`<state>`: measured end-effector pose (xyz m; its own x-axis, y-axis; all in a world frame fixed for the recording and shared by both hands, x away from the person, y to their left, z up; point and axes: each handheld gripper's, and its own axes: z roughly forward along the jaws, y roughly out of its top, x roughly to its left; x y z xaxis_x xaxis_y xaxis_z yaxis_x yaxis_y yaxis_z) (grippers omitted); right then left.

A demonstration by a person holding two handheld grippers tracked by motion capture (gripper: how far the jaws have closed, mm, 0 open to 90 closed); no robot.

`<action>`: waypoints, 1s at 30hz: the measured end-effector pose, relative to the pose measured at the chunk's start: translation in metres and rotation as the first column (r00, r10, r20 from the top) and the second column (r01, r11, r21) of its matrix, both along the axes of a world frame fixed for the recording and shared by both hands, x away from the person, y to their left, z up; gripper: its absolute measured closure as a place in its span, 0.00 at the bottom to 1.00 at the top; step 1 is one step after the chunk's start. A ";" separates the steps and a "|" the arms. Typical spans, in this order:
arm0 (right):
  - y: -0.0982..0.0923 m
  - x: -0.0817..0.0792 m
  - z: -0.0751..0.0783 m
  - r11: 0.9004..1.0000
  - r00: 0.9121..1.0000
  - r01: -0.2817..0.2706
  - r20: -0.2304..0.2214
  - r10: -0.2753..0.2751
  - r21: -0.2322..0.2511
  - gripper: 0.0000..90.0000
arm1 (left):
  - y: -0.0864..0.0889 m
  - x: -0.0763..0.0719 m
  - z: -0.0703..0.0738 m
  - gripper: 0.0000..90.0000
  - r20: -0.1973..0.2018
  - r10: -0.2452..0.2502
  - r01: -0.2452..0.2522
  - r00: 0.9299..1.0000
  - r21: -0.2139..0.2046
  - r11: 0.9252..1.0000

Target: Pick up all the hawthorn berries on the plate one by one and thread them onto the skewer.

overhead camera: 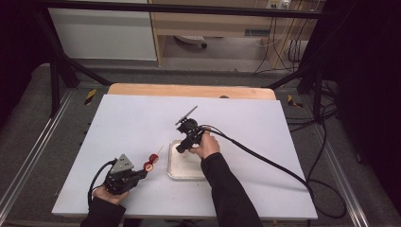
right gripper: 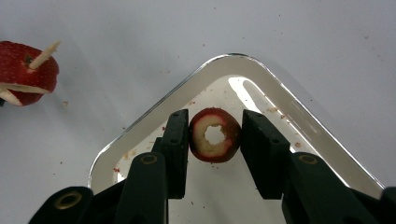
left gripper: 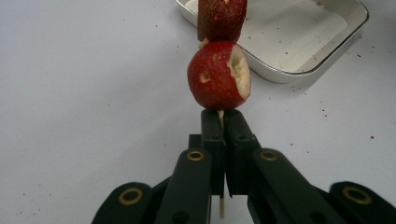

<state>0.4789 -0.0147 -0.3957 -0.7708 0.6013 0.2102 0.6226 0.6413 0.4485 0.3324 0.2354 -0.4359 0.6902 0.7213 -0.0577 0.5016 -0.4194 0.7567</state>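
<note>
Black right claw [right gripper: 214,140] half-open around fruit ring [right gripper: 215,135]

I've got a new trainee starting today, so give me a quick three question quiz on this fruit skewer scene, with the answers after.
1. True or false: the left tool is shut on the skewer.
2. Where does the cored fruit ring lie? A) on the bare table B) in the tray C) on the skewer
3. How many fruit pieces sit on the skewer, as the left gripper view shows it?

Key:
1. True; its jaws pinch the stick just below the lower fruit.
2. B; it sits between the jaws of the right tool, with a gap on at least one side.
3. Two; the upper fruit is cut off by the picture's top edge.
</note>
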 end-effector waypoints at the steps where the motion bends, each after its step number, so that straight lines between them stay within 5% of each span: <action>1: 0.000 -0.001 0.001 1.000 1.000 0.002 0.000 -0.002 0.001 0.70 | 0.000 0.000 0.000 0.98 0.001 0.000 0.000 1.000 -0.001 1.000; 11: -0.014 -0.017 0.020 0.998 0.999 0.016 0.036 -0.018 0.060 0.70 | -0.004 -0.004 0.003 0.98 0.023 0.007 -0.006 1.000 -0.016 1.000; 19: -0.042 -0.034 0.025 0.978 0.995 0.060 0.064 -0.074 0.199 0.70 | -0.018 -0.007 0.006 0.98 0.051 0.005 -0.005 0.999 -0.003 1.000; 24: -0.064 -0.047 0.025 0.944 0.985 0.105 0.099 -0.142 0.312 0.70 | -0.031 -0.007 0.010 0.98 0.060 0.020 -0.019 0.998 -0.025 1.000; 27: -0.076 -0.052 0.024 0.914 0.976 0.137 0.108 -0.191 0.383 0.70 | -0.039 -0.007 0.013 0.98 0.070 0.031 -0.028 0.997 -0.036 0.999; 30: -0.089 -0.057 0.024 0.869 0.962 0.172 0.113 -0.251 0.464 0.70 | -0.047 -0.006 0.015 0.98 0.070 0.041 -0.037 0.997 -0.064 0.997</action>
<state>0.4220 -0.1041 -0.3721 -0.6827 0.6261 0.3766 0.6129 0.2101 0.7617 0.3259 0.1889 -0.4211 0.6655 0.7444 -0.0553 0.4608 -0.3513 0.8150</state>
